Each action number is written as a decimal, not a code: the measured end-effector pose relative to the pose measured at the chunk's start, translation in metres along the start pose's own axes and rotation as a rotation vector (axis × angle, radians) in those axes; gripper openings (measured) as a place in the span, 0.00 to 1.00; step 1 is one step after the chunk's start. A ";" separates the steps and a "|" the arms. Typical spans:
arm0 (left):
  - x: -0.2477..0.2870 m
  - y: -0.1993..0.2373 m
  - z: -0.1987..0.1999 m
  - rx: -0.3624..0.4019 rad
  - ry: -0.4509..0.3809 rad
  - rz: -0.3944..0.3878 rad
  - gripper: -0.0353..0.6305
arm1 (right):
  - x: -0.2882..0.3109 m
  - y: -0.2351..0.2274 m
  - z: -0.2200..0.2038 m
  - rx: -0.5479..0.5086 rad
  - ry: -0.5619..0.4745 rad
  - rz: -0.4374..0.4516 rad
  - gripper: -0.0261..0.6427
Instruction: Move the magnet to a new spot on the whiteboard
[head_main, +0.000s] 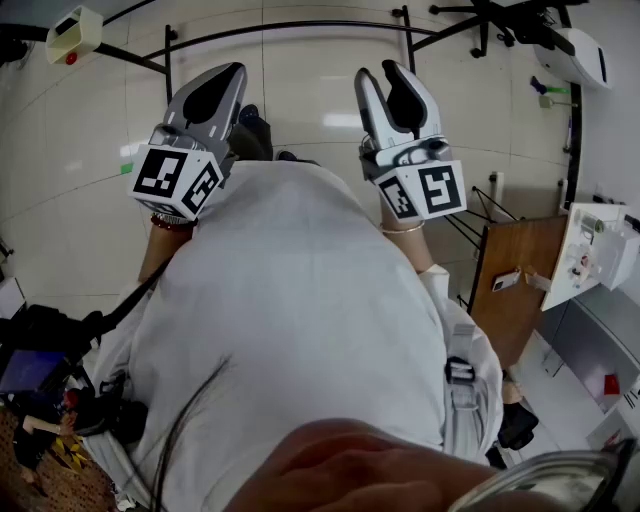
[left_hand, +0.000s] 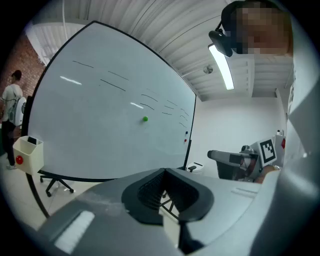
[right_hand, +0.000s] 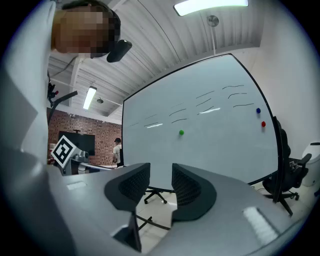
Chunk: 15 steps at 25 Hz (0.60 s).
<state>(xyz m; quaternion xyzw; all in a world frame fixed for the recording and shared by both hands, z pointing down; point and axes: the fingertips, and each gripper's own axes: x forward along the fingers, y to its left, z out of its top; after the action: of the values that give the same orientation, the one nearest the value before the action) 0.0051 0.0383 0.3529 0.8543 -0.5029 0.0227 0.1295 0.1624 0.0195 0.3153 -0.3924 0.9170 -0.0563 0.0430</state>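
The whiteboard (left_hand: 100, 100) (right_hand: 215, 115) stands on a rolling frame, well ahead of both pairs of fingers, and it fills most of each gripper view. The faint dark strokes on its upper part are too thin to read as words. In the head view the person's light shirt (head_main: 300, 320) takes the middle, and both grippers are held up in front of the chest, far from the board. The left gripper (head_main: 228, 78) (left_hand: 164, 171) has its fingers (left_hand: 145, 192) pressed together at the tips. Nothing is caught between them, and only floor and a chair leg show through the hollow behind the tips. The right gripper (head_main: 382, 75) (right_hand: 160, 170) has its fingers (right_hand: 192, 190) a little apart, with a narrow gap. They hold nothing and touch nothing, and the lower edge of the whiteboard shows through this gap. Each gripper carries a marker cube (head_main: 178, 180) (head_main: 425, 190) with black and white square patterns, and I can read no brand name on either. The green magnet (left_hand: 145, 119) (right_hand: 181, 132) sits on the whiteboard, above and beyond the fingertips of both grippers. A blue magnet (right_hand: 258, 111) and a red magnet (right_hand: 263, 124) sit near the board's right edge, far to the right of the right fingers.
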 end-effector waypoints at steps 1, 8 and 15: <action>0.003 0.002 0.003 -0.002 0.001 -0.013 0.06 | 0.007 0.001 0.000 -0.002 -0.001 0.002 0.25; 0.024 0.055 0.026 0.007 -0.047 -0.017 0.06 | 0.071 0.011 0.013 0.000 -0.033 0.026 0.25; 0.051 0.112 0.052 0.033 -0.052 -0.055 0.06 | 0.143 0.003 0.022 -0.024 -0.024 0.009 0.25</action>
<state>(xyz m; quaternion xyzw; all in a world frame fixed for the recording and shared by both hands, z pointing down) -0.0716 -0.0699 0.3332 0.8701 -0.4820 0.0054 0.1029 0.0648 -0.0836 0.2878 -0.3893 0.9189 -0.0405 0.0495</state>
